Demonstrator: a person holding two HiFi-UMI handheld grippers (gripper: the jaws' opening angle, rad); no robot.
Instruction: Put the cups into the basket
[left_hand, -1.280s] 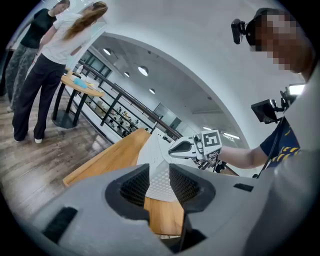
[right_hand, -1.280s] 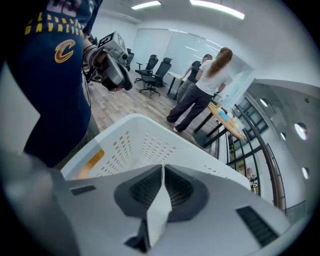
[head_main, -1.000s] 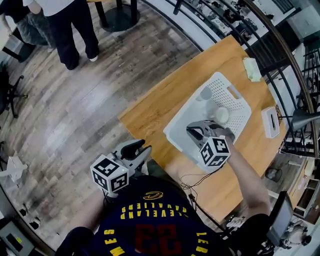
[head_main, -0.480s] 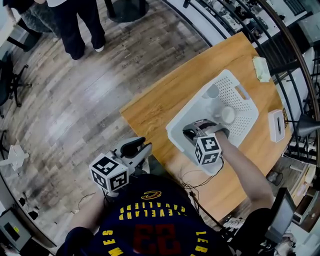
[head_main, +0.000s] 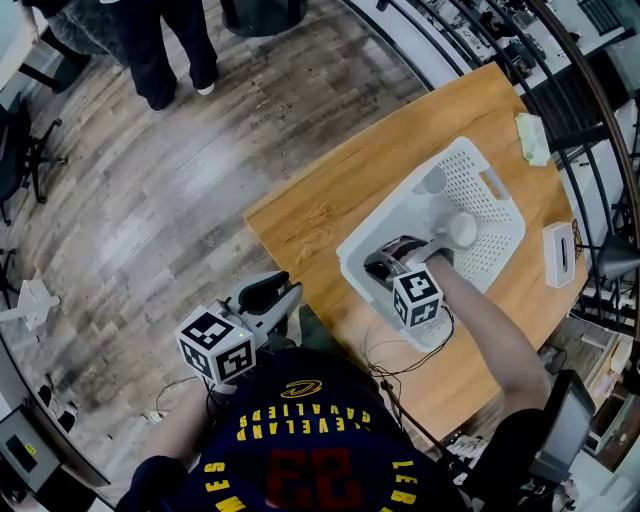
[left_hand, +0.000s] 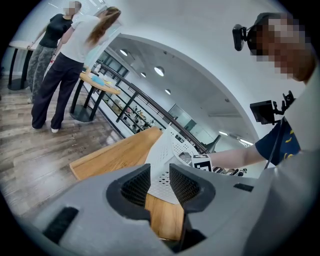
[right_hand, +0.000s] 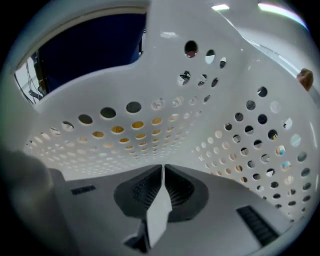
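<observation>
The cup I'm carrying shows only as a thin white cup wall (right_hand: 160, 210), seen edge-on. The right gripper (right_hand: 162, 172) has its jaws pressed almost together on that wall, and I can't make out the rest of the cup. This gripper points steeply down inside the white perforated plastic basket (head_main: 395, 202), at the end nearest me. The basket's smooth walls, dotted with round holes, curve up close around the jaws on the far side and the right, so there is little room there.

Two more cups sit farther along the basket floor. A pale translucent cup (head_main: 432, 181) stands near the far left wall, and a round white cup (head_main: 462, 230) lies just past my gripper. The two are apart from each other.

The basket lies diagonally on the wooden surface (head_main: 330, 190), with one short end close to the surface's near edge. Bare, smooth wood stays open to the basket's left, out to the corner. A pale green cloth (head_main: 533, 138) and a small white box (head_main: 560, 253) lie beyond the basket, near the far edges.

My left gripper (left_hand: 160, 182) hangs off the surface over the grey plank floor (head_main: 150, 230). Its ribbed dark jaws are spread with nothing between them. A black railing (head_main: 590, 90) runs behind the surface, and people (left_hand: 65, 65) stand well off.
</observation>
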